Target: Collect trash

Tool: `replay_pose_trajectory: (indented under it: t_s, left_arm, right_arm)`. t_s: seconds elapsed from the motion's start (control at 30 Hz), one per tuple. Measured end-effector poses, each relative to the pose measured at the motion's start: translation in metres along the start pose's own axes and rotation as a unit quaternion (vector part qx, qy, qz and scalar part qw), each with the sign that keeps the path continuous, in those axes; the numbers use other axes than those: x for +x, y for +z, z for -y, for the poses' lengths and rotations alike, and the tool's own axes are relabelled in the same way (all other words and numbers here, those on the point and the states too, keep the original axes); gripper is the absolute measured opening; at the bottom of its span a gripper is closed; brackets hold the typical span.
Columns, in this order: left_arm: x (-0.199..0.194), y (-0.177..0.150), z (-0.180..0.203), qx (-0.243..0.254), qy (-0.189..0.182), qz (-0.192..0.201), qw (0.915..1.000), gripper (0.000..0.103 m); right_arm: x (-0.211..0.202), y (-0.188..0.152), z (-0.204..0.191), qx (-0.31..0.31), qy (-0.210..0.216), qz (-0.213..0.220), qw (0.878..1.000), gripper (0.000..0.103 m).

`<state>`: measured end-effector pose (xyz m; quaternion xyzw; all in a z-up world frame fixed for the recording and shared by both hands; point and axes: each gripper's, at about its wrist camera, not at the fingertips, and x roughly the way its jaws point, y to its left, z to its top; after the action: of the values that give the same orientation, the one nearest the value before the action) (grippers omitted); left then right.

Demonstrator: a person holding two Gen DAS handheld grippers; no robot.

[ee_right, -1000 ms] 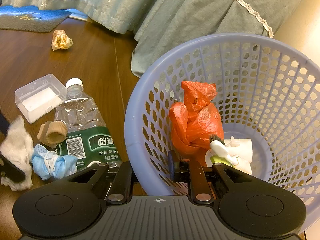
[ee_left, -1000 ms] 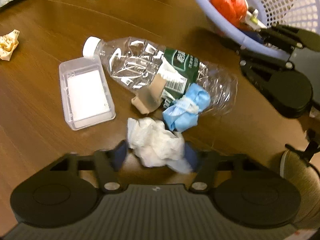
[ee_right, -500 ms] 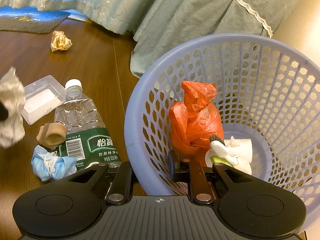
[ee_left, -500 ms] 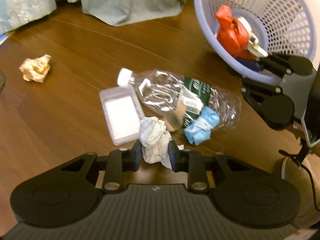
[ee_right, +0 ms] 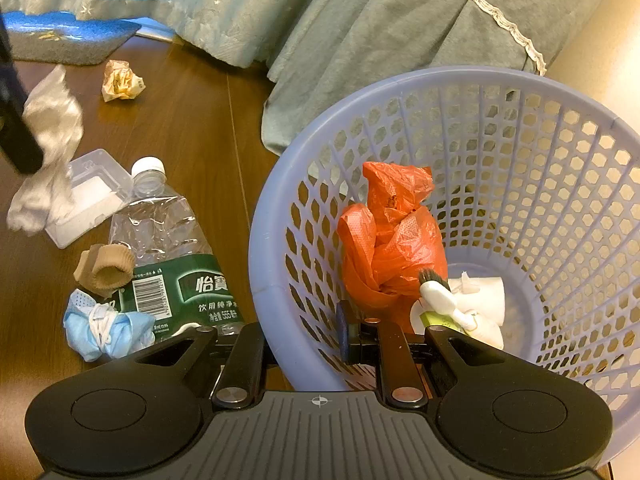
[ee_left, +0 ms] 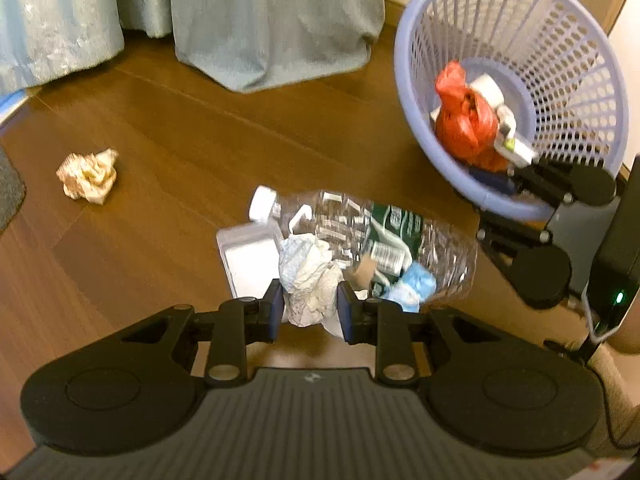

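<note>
The crushed plastic bottle (ee_right: pixel 168 248), lying left of the right tongs (ee_right: pixel 304 340), carries a green label (ee_right: pixel 188 292). It reads "怡寶", "饮用纯净水" and "555", beside a barcode (ee_right: pixel 150 292).

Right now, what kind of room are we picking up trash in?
Probably a bedroom or living room at home: dark wood flooring, long grey-green fabric with lace trim draping to the floor like curtains or a bed skirt, and a small lilac plastic wastebasket.
</note>
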<state>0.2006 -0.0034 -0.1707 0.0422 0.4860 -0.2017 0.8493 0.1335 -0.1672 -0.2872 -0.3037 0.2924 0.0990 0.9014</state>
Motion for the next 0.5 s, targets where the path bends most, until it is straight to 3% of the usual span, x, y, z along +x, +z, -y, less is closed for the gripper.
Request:
replay_pose_trajectory:
  t_s: [0.23, 0.5]
  left_arm:
    - [-0.02, 0.023, -0.001, -0.027, 0.006, 0.058, 0.9979, 0.023]
    - [-0.03, 0.044, 0.01, -0.027, -0.013, 0.083, 0.9961, 0.023]
  right_arm:
    - [0.0, 0.0, 0.0, 0.0, 0.0, 0.0, 1.0, 0.014]
    - [0.0, 0.0, 0.0, 0.0, 0.0, 0.0, 1.0, 0.014]
